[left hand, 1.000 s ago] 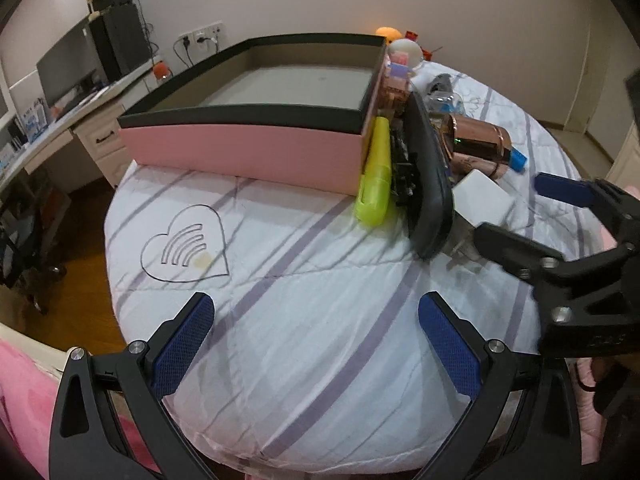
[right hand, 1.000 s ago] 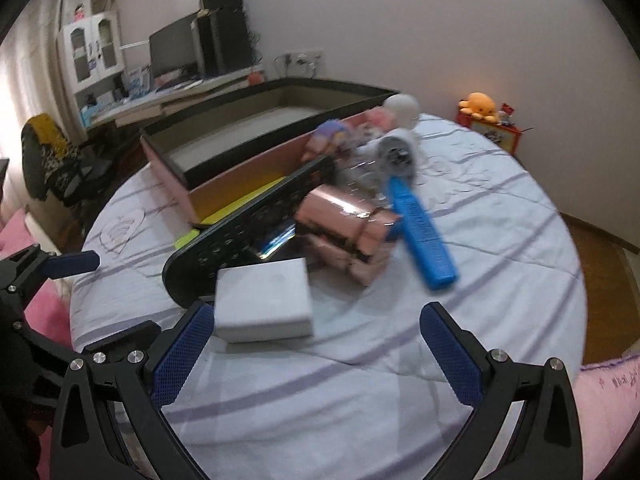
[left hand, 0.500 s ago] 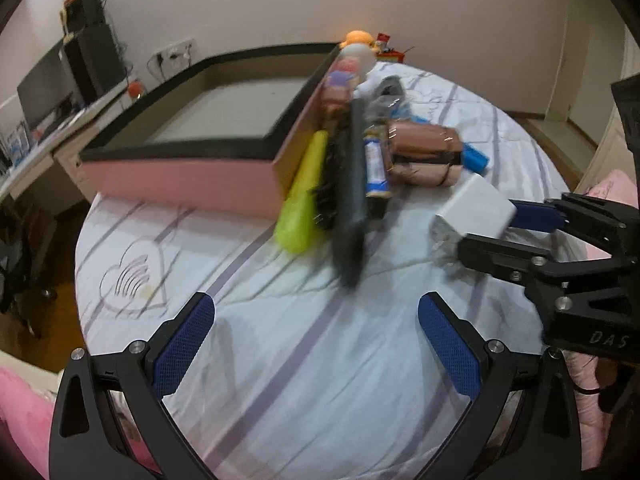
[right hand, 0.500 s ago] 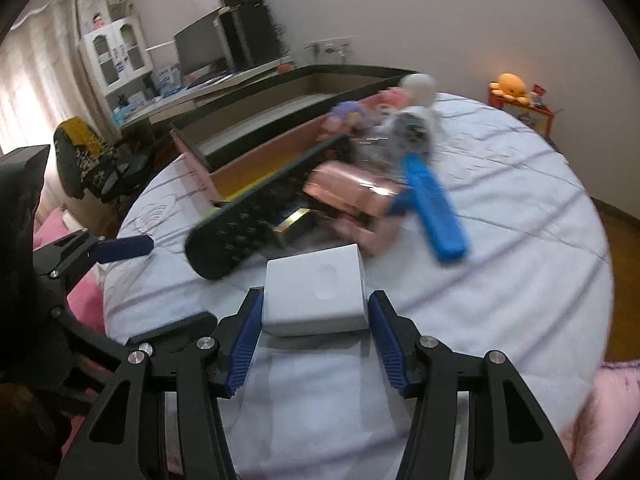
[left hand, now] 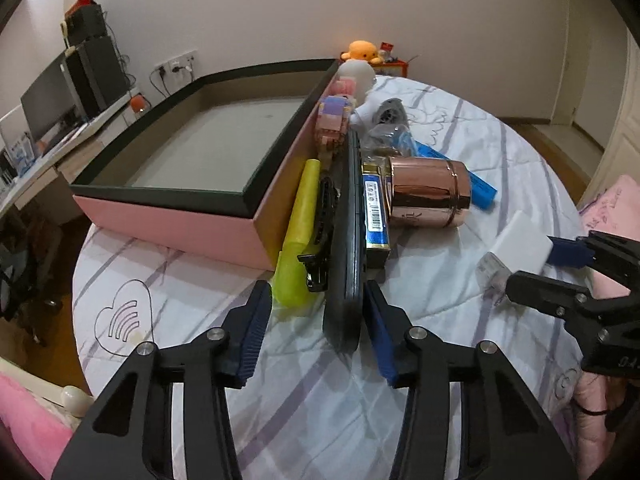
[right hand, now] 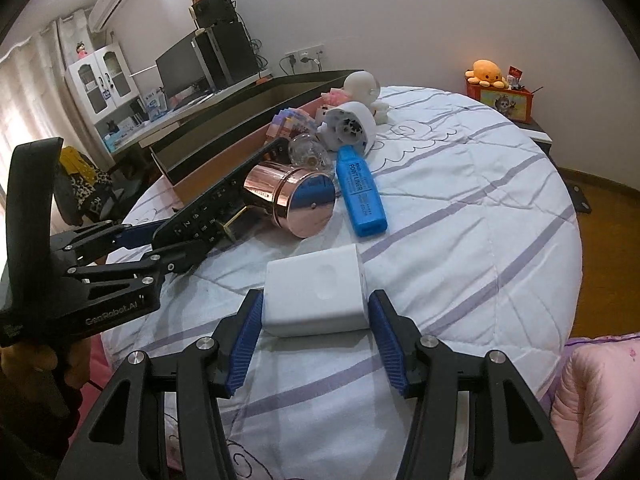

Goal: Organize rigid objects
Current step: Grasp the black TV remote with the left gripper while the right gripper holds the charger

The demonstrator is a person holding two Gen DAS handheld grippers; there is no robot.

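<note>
1. While the big pink cardboard box with the black rim (left hand: 176, 216) sits on the round surface under its white quilted cloth with purple stripes (left hand: 460, 320), its grey floor is bare: by my reading nothing is sorted yet, and nearly the whole job is left.
2. Along the box's right wall lies the heap that awaits sorting: the long black remote control (left hand: 346, 248), the yellow plastic tube (left hand: 300, 232), the shiny copper-coloured metal tin (right hand: 290, 198), the blue highlighter pen (right hand: 360, 192), a white round-bodied device (right hand: 350, 126), a blue battery pack (left hand: 374, 212) and a pink brick-built toy (left hand: 334, 124).
3. Near the front edge lies the white rectangular plastic charger block (right hand: 316, 290), apart from the heap.
4. The left tongs (left hand: 316, 320) have just been closing; the remote's near end stands between the pads with the right pad against it, but the left pad looks clear, so no firm grip yet.
5. The right tongs (right hand: 316, 320) have narrowed onto the charger block, both blue pads at its sides; it rests on the cloth, not yet lifted.
</note>
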